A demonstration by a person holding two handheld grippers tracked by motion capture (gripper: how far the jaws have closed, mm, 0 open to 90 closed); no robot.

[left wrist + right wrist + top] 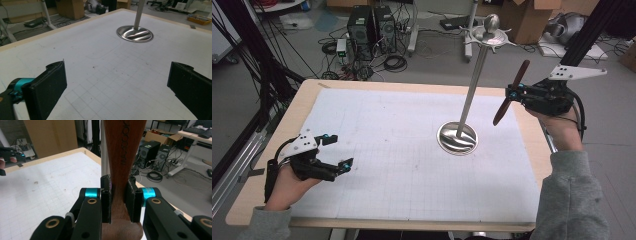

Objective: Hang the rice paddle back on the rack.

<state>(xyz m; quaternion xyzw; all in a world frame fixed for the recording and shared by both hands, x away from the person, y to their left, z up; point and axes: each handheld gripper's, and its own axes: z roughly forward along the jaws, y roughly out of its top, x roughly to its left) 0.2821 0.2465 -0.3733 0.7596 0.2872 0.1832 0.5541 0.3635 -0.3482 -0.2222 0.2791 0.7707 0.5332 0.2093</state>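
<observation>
The right claw (pixel 518 93) is squeezed tight on a brown wooden stick (pixel 511 93). It grips the stick at its thin middle. One end pokes up above the claw and the other end hangs down below it. The stick is up in the air, not touching the tabletop (pixel 307 95).

Just beside this claw, toward the middle of the tabletop, stands a shiny metal stand (pixel 474 80). It has a round foot and a tall pole with arms and a ball at the top.

The left claw (pixel 338 151) is wide open and holds nothing. It rests low, far from the stand.

I think the step now is carrying the stick to the stand. Next, the right claw likely has to lift higher and go slowly toward the top, without bumping the pole.
</observation>
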